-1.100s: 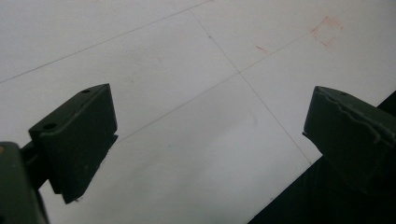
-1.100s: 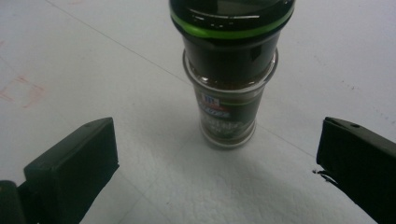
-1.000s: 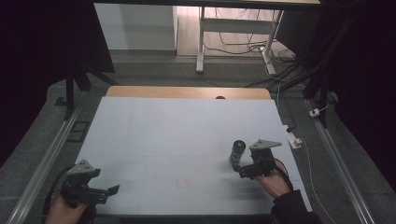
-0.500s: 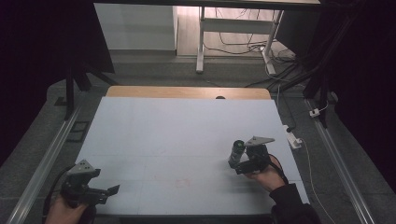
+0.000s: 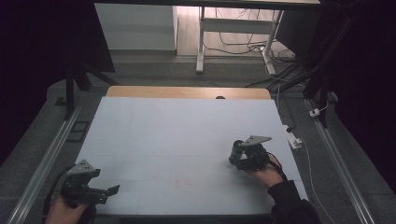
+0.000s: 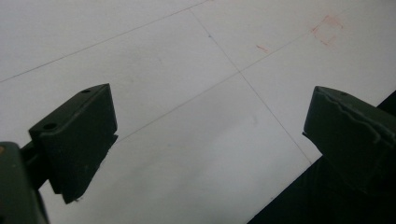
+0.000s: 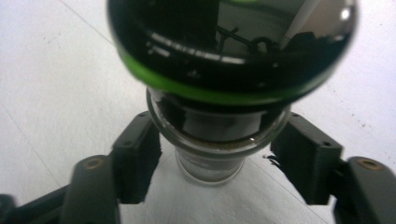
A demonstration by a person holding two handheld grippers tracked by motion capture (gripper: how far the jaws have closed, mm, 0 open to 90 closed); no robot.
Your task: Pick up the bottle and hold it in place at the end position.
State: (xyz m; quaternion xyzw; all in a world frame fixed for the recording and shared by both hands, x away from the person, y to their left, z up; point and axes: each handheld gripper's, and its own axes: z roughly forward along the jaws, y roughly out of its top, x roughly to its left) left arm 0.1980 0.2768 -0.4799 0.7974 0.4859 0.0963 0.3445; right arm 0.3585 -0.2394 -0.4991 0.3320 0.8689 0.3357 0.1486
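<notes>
A small glass jar (image 7: 219,126) with a black lid and a green ring stands on the white table (image 5: 177,135), right of the middle. It appears as a dark cylinder (image 5: 237,150) in the high view. My right gripper (image 5: 236,157) points left at it; its jaws have just been closing, and both pads (image 7: 140,154) now press on the jar's glass lower part. The right gripper's midpoint (image 7: 215,161) lies on the jar. My left gripper (image 5: 111,191) rests at the near left corner. Its jaws (image 6: 205,135) stand wide open over bare table.
A wooden strip (image 5: 187,92) runs along the table's far edge. A white plug block (image 5: 294,140) with a cable lies just off the right edge. Faint red pencil marks (image 6: 327,30) sit ahead of the left gripper. Metal rails (image 5: 42,163) flank the table.
The right gripper's jaws have closed in on the jar, and the hand has edged slightly towards it. The left gripper has stayed where it was.
</notes>
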